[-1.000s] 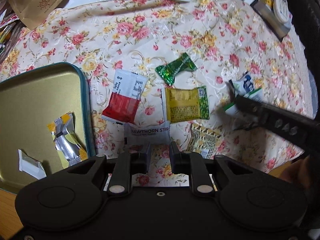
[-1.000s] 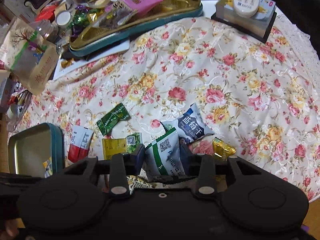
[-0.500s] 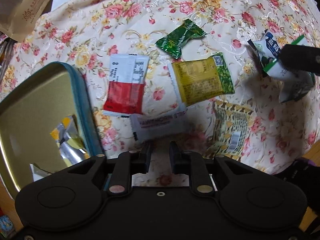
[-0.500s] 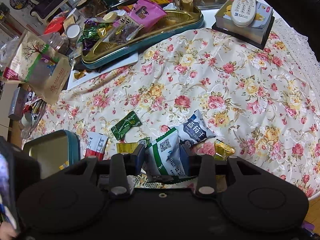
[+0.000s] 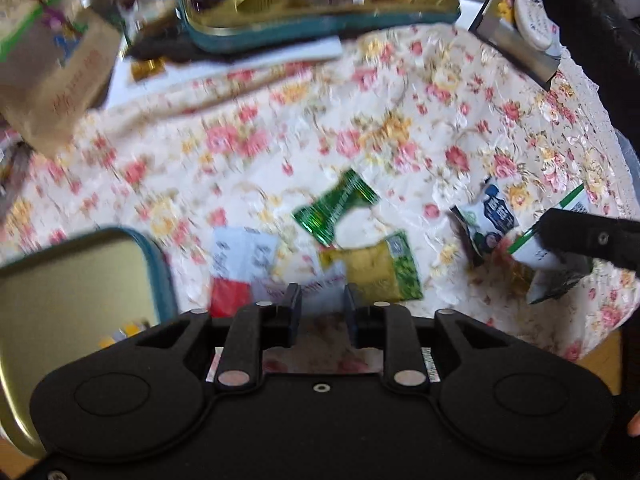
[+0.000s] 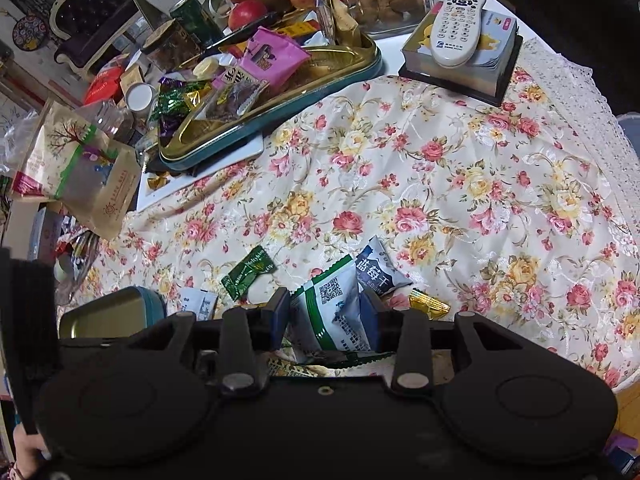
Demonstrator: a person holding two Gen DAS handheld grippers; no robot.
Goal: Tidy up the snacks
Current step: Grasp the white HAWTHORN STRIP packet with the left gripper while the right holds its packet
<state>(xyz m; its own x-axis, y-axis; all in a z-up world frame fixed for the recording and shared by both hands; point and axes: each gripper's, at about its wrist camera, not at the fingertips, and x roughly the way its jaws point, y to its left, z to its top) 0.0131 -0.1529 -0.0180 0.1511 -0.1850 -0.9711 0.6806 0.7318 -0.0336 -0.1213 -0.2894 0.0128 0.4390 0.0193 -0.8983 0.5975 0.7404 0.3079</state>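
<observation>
Across a table spread with a cream cloth printed in pink and yellow roses (image 6: 440, 184), a small teal-rimmed gold metal tin (image 5: 76, 280) sits at the near left, beside loose snack packets including a red-and-white sachet (image 5: 240, 264), a yellow-and-green packet (image 5: 372, 272) and a green foil candy (image 5: 336, 206). The right gripper (image 6: 324, 316) is clamped on a white-and-green snack pouch with a QR code (image 6: 332, 308), lifted just above the cloth. The left gripper (image 5: 320, 308) is opening above a white strip packet (image 5: 304, 286), which lies on the cloth, not pinched.
</observation>
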